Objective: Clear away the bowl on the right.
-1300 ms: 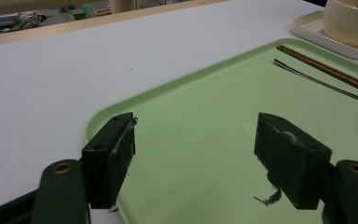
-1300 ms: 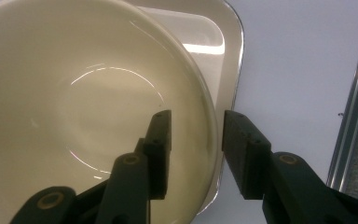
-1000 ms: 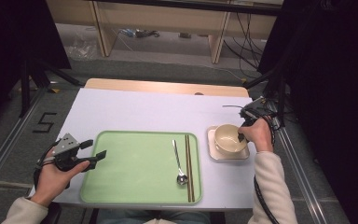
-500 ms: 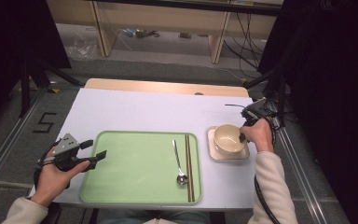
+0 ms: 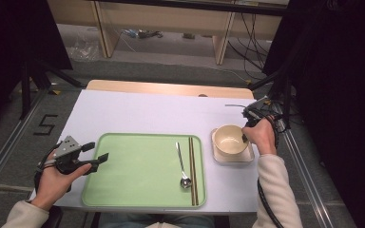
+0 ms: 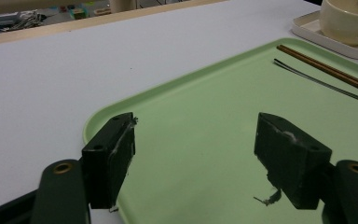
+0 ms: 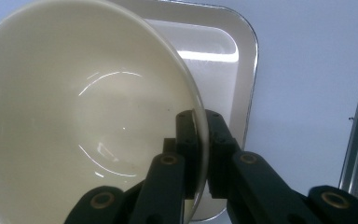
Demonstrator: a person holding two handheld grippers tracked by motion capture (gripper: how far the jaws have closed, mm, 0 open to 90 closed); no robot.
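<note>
Slippage threatens: your right gripper (image 7: 204, 154), just closing, pinches only the bowl (image 7: 81, 107) rim at five o'clock, so lifting could tip it onto the plate (image 7: 242, 60), while your left gripper (image 6: 196, 158) stays agape over the tray (image 6: 205, 107).

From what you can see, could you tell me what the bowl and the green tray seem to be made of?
Bowl: cream, glossy, probably glazed ceramic or melamine; sharp highlights show inside it. Green tray: matte, likely plastic; even colour, rounded moulded rim.

Bowl (image 5: 230, 139): cream, plain, on a white plate (image 5: 218, 154). Tray (image 5: 138, 175): pale green. Chopsticks (image 5: 193, 170): brown; spoon (image 5: 182, 165): silver.
</note>
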